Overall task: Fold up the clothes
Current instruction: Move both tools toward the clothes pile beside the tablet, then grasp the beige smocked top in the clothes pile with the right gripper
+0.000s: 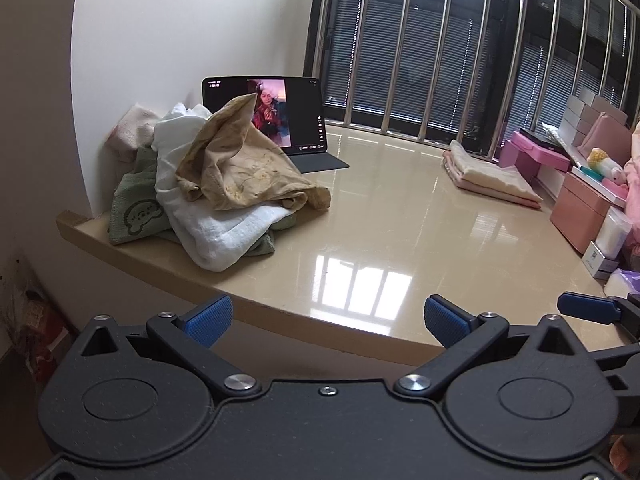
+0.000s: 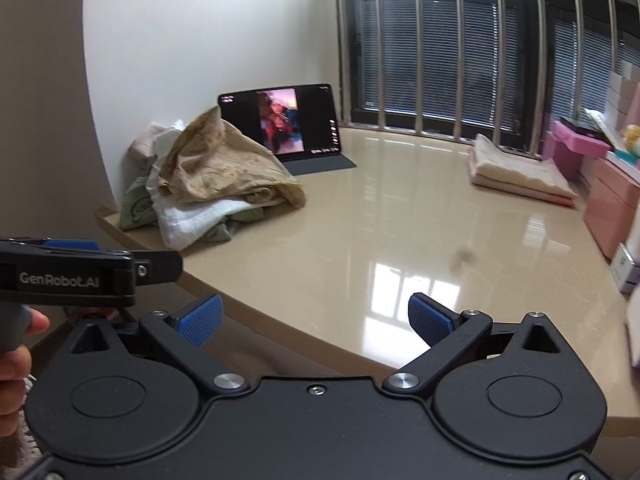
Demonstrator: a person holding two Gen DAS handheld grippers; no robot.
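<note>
A heap of unfolded clothes (image 1: 224, 184) lies at the far left of the glossy beige counter (image 1: 380, 232): a tan floral cloth (image 1: 244, 164) on top, a white garment (image 1: 224, 232) under it, a green towel (image 1: 136, 208) beneath. The same heap (image 2: 216, 176) shows in the right wrist view. A folded cream and pink stack (image 1: 492, 176) (image 2: 520, 176) rests at the far right. My left gripper (image 1: 328, 320) hovers open at the counter's near edge, empty. My right gripper (image 2: 316, 320) is open and empty too, beside the left one.
A tablet (image 1: 280, 116) on a dark keyboard stand plays a video behind the heap. Pink boxes (image 1: 580, 208) and small items crowd the right side. Barred windows (image 1: 420, 52) run along the back. A hand (image 2: 16, 344) grips the left tool's handle.
</note>
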